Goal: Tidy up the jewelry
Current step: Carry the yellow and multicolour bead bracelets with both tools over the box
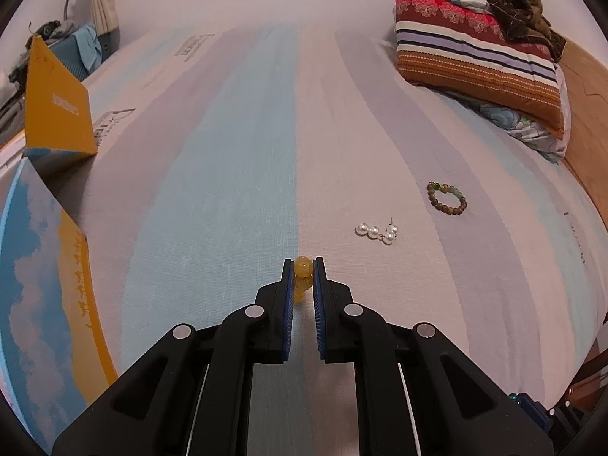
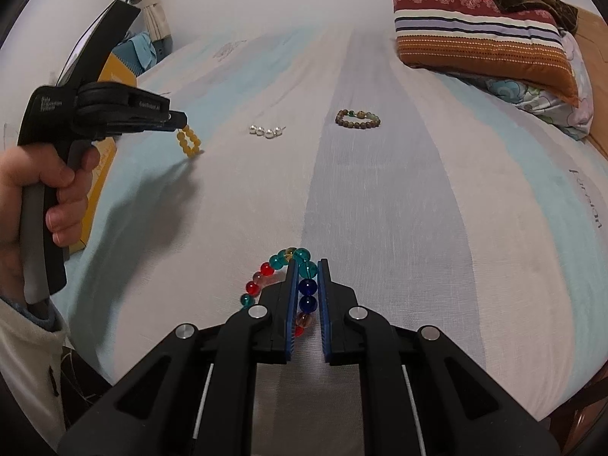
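Two claws: both are clamped on bead bracelets above a striped bed point(image 2: 380, 209).
Left claw point(image 1: 303, 266): narrow, its blue pads pinching a yellow bead bracelet point(image 1: 303, 275); in the right wrist view the loop hangs free from the tips, clear of the sheet.
Right claw point(image 2: 307, 269): narrow, closed on a multicoloured glass bead bracelet point(image 2: 300, 277), blue and teal beads between the pads, red and teal ones curling out to the left.
Person's hand point(image 2: 57, 190): wrapped round the left claw's handle, a pale sleeve below it.
Jewelry not yet lifted: a pearl piece point(image 1: 378, 231) and, beside it, a brown bead bracelet point(image 1: 446, 198), both lying flat on the bed well ahead of the claws.
Likely destination: the open blue and orange box point(image 1: 57, 114) at the bed's left edge, judging from the task.
Doing the step well: keep both grips firm, since round beads can roll out of flat pads; carry each loop level and slowly so it does not swing, then lower it fully inside the box before loosening.
Risk: a dangling loop catching the box rim.
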`<state>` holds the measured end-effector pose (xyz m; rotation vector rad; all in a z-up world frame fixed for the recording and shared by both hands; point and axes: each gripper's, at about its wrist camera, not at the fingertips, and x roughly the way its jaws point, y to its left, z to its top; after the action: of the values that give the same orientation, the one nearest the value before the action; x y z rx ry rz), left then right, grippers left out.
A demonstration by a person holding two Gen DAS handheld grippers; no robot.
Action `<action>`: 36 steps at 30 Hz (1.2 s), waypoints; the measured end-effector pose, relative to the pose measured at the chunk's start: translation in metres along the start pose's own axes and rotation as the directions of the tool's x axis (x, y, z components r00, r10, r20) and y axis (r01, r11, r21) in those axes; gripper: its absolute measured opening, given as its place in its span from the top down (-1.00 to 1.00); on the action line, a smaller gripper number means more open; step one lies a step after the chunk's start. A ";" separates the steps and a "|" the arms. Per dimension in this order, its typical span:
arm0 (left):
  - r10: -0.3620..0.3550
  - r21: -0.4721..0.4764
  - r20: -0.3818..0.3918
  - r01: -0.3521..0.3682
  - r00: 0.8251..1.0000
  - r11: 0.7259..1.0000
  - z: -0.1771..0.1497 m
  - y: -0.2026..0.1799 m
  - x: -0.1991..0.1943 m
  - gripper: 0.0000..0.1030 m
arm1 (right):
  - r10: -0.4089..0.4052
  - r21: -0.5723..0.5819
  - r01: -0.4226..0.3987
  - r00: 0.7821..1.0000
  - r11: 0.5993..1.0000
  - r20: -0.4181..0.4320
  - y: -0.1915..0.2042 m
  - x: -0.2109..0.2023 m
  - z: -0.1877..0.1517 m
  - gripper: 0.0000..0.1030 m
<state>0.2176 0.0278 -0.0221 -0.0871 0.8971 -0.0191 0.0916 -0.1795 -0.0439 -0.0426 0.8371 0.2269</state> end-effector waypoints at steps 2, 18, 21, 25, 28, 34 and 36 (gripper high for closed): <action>-0.004 -0.003 0.001 0.004 1.000 1.000 0.000 0.000 -0.005 0.83 | 0.006 0.010 -0.006 1.000 1.000 0.004 0.000 -0.004 0.003 0.82; -0.023 0.005 -0.005 0.023 1.000 1.000 0.001 -0.007 -0.054 0.83 | 0.015 0.043 -0.015 1.000 0.999 0.018 0.006 -0.024 0.025 0.82; -0.020 0.021 -0.004 0.020 1.000 1.000 0.001 -0.007 -0.064 0.83 | 0.015 0.043 -0.015 1.000 0.999 0.006 0.008 -0.028 0.034 0.82; -0.015 0.016 -0.002 0.015 1.000 1.000 0.002 -0.001 -0.078 0.83 | 0.009 0.037 -0.009 1.000 0.999 0.008 0.013 -0.036 0.050 0.82; -0.001 0.011 0.005 0.001 1.000 1.000 0.001 0.005 -0.090 0.83 | -0.005 0.029 0.004 1.000 1.000 0.019 0.017 -0.040 0.062 0.82; 0.018 0.006 0.012 -0.018 1.000 1.000 -0.001 0.016 -0.110 0.83 | -0.033 0.018 0.032 0.999 0.999 0.031 0.028 -0.041 0.084 0.82; 0.024 0.002 0.014 -0.024 1.000 1.000 -0.001 0.020 -0.116 0.83 | -0.031 0.022 0.030 0.999 0.999 0.031 0.030 -0.041 0.092 0.82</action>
<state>0.1439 0.0543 0.0655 -0.0745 0.8838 0.0034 0.1258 -0.1459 0.0498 -0.0315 0.8072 0.1897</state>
